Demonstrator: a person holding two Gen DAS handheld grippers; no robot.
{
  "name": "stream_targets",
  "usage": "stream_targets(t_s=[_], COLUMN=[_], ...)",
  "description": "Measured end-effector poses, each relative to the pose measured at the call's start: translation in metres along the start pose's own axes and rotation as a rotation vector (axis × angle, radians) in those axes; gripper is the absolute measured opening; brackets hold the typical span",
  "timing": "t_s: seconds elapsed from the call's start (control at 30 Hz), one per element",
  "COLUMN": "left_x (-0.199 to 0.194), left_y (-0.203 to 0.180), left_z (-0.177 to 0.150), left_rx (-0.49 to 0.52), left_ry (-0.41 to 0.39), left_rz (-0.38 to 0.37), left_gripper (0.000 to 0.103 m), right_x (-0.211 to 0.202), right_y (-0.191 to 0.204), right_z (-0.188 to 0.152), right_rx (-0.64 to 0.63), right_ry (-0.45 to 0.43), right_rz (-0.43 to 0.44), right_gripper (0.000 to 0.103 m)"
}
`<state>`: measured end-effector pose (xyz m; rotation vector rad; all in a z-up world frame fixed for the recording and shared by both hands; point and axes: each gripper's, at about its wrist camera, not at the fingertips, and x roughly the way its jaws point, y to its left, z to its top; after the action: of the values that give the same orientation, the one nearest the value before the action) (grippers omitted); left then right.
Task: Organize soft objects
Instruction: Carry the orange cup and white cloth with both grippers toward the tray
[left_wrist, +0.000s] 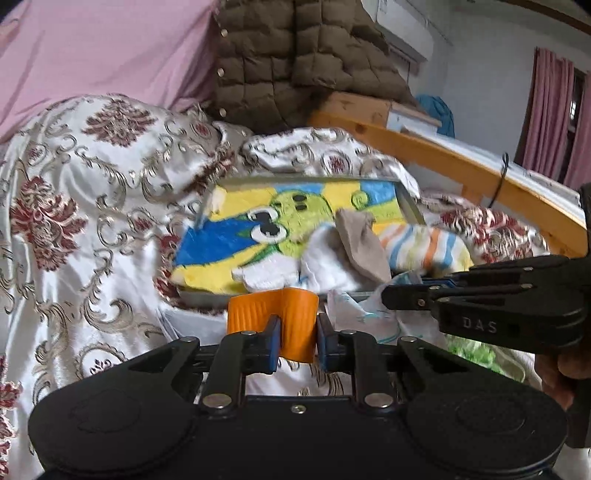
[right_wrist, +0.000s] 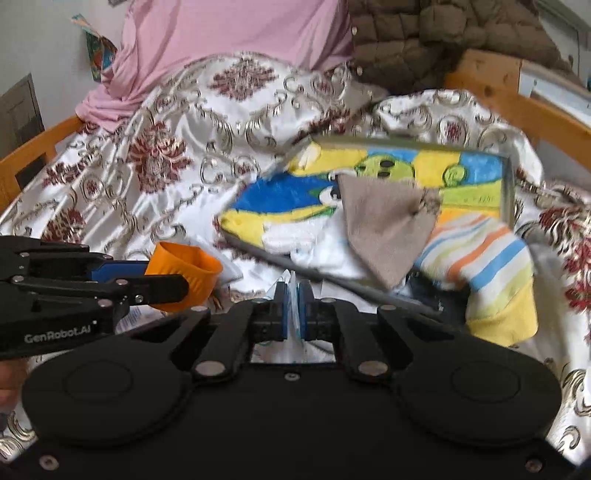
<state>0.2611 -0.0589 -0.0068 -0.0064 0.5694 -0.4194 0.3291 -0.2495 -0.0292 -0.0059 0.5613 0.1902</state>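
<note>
On the bed, the left wrist view shows the left gripper (left_wrist: 295, 332) with jaws clenched on one orange cup (left_wrist: 275, 314), near the tray's (left_wrist: 408, 206) front edge. One grey cloth (left_wrist: 360, 243) and one striped sock (left_wrist: 424, 249) lie there.

Right wrist view: right gripper (right_wrist: 292, 306) clamps one thin white fabric (right_wrist: 293, 295); it could slip free.
</note>
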Motion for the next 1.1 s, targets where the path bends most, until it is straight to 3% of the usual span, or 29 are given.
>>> stream_targets(t_s=[0.3,0.4,0.57,0.83,1.1], left_x=[-0.019,-0.016,-0.005,0.048,0.121], left_y=[0.001,-0.001,-0.018,-0.061,-0.104], left_z=[0.015,0.023,0.053,0.113,0.117], left_rx=[-0.03,-0.034,0.041,0.112,0.226], left_ry=[-0.104,-0.103,-0.13,-0.196,-0.114], left_rz=[0.019,0.028,0.037,-0.018,-0.039], left_gripper=[0.02,0.02,0.02,0.02,0.021], right_x=[-0.04,-0.051,-0.053,-0.047,-0.026], right_y=[-0.012,-0.022,-0.056,-0.144,-0.217], right_z=[0.016,0.029,0.049,0.067,0.05], right_rx=[0.013,0.019,0.096,0.313,0.55], right_ry=[-0.145,-0.215,-0.286,-0.363,-0.357], right_rz=[0.008,0.013,-0.001,-0.065,-0.053], right_gripper=[0.001,0.001,0.001,0.001,0.001])
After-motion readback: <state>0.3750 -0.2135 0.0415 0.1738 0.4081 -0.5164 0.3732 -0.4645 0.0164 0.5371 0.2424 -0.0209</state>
